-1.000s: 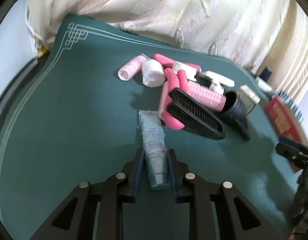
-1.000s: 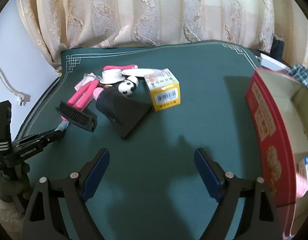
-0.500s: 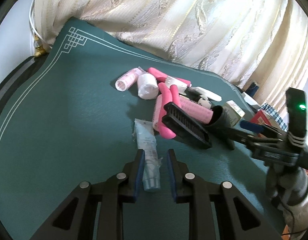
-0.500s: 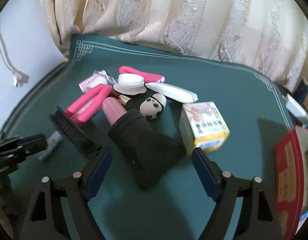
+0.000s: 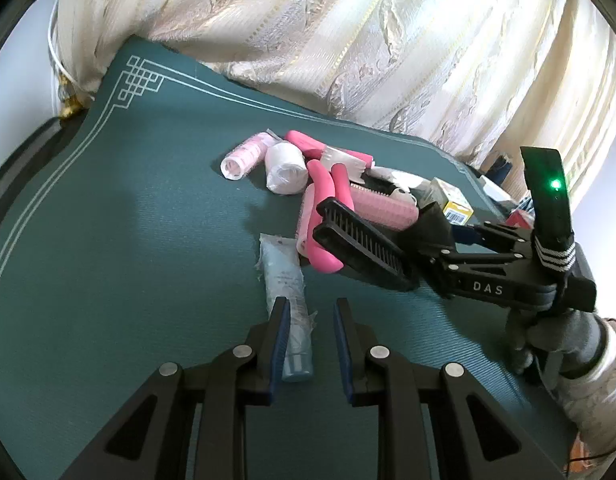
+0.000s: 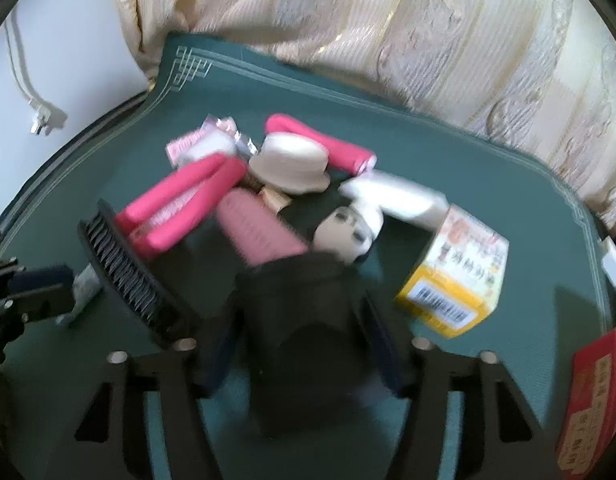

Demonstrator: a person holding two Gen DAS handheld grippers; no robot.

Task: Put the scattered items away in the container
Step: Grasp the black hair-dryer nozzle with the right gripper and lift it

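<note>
straddling a black pouch, seemingly, right gripper, blurred.

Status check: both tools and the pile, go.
Left tool open around the pale blue tube, not clamped. Right tool open, straddling the black pouch. Black comb crowds its left finger; red box far right.

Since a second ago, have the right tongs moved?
Yes. The right tongs advanced toward the pile; they now straddle the black pouch, with the yellow box beside them.
</note>
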